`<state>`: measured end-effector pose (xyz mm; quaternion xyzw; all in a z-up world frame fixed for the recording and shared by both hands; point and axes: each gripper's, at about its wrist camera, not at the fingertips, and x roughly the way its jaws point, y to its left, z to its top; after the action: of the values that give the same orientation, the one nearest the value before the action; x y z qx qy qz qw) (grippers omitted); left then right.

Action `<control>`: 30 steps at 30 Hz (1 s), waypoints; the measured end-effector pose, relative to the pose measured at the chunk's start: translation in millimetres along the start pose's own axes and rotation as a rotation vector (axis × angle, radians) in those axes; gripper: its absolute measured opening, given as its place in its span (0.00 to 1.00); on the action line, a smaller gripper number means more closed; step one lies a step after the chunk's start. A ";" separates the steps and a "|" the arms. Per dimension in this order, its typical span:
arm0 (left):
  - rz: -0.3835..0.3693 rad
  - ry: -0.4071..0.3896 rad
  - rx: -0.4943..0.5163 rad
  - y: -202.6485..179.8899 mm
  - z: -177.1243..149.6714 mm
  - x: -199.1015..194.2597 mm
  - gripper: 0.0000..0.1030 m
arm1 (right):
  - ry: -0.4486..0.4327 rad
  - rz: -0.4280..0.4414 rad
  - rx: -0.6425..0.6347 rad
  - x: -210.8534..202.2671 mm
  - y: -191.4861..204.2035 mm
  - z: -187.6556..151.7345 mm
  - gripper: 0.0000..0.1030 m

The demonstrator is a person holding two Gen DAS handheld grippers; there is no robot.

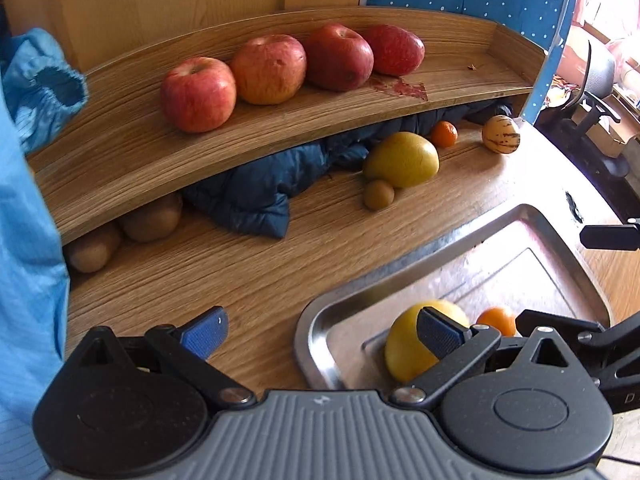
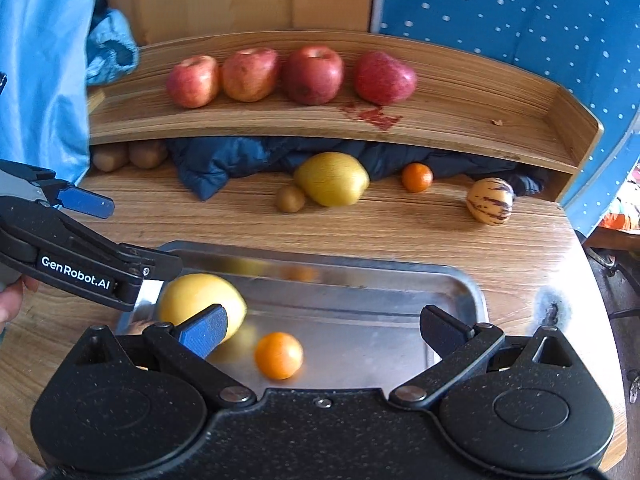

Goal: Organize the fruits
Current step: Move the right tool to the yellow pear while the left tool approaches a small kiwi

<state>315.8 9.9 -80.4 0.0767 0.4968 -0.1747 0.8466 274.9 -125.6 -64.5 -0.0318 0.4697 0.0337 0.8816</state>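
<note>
Several red apples (image 1: 268, 70) (image 2: 310, 74) line the raised wooden shelf (image 1: 120, 152) (image 2: 460, 120). A steel tray (image 1: 520, 248) (image 2: 360, 308) on the table holds a yellow fruit (image 1: 408, 348) (image 2: 188, 300) and a small orange (image 1: 498, 320) (image 2: 279, 355). Beyond the tray lie a second yellow fruit (image 1: 402, 159) (image 2: 332, 178), a kiwi (image 1: 378, 195) (image 2: 290, 199), a tangerine (image 1: 444, 134) (image 2: 417, 177) and a striped melon (image 1: 501, 134) (image 2: 490, 200). My left gripper (image 1: 320, 334) is open at the tray's near left corner. My right gripper (image 2: 320, 328) is open over the tray, the orange between its fingers.
A dark blue quilted jacket (image 1: 256, 196) (image 2: 216, 164) is stuffed under the shelf, with two kiwis (image 1: 150, 220) (image 2: 130, 155) to its left. A light blue sleeve (image 1: 28, 200) (image 2: 44, 60) fills the left side. A dotted blue panel (image 2: 520, 20) stands at the right rear.
</note>
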 end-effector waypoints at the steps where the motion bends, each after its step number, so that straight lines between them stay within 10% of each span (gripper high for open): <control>1: 0.000 0.002 0.001 -2.5 2.5 2.4 0.99 | 0.000 -0.003 0.004 1.5 -3.6 0.2 0.99; 14: -0.010 -0.012 0.001 -27.0 37.7 29.2 0.99 | -0.012 -0.049 0.067 18.5 -53.5 5.9 0.99; 30: 0.013 -0.033 0.027 -42.9 68.4 77.7 0.91 | -0.024 0.261 0.176 85.5 -82.2 83.4 0.85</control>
<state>390.2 -67.7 -112.1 0.0884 0.4800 -0.1770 0.8546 398.8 -197.7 -87.1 0.1073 0.4606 0.1072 0.8745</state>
